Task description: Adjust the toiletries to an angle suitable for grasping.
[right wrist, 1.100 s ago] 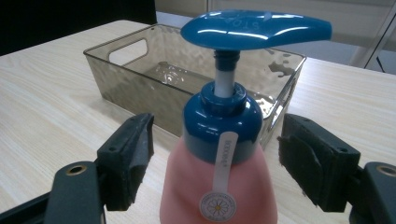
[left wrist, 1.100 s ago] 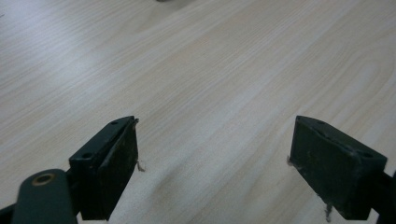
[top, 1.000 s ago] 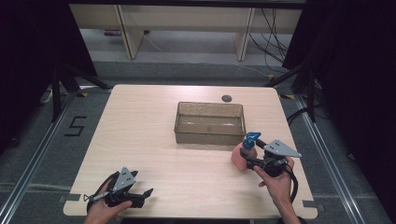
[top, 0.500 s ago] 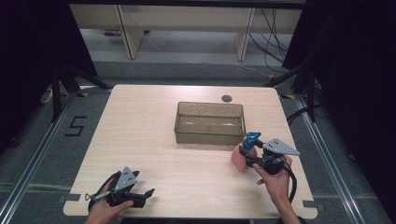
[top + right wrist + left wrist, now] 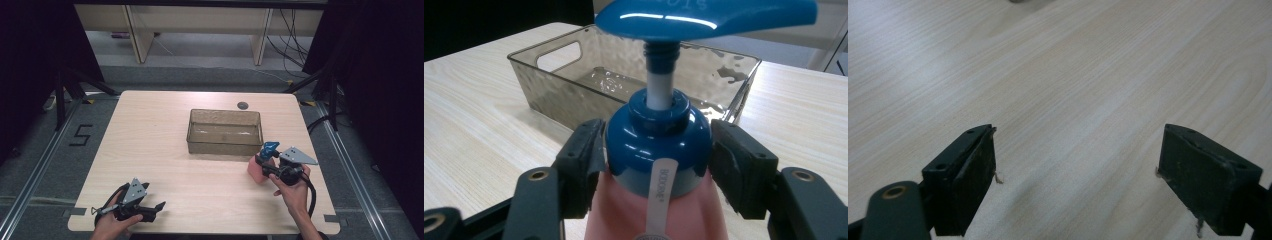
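Pink pump bottle [image 5: 659, 150] with a glossy blue cap and pump head, near the desk's [image 5: 165, 135] right edge; right gripper [image 5: 656, 165] has just closed its jaws onto the cap.

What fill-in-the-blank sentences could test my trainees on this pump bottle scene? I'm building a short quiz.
1. The right gripper has its jaws around the blue ____ of the pink pump bottle.
2. The bottle stands on the table just outside the clear ____.
3. The left gripper rests with its jaws ____ and nothing between them.

Missing words: collar; bin; open
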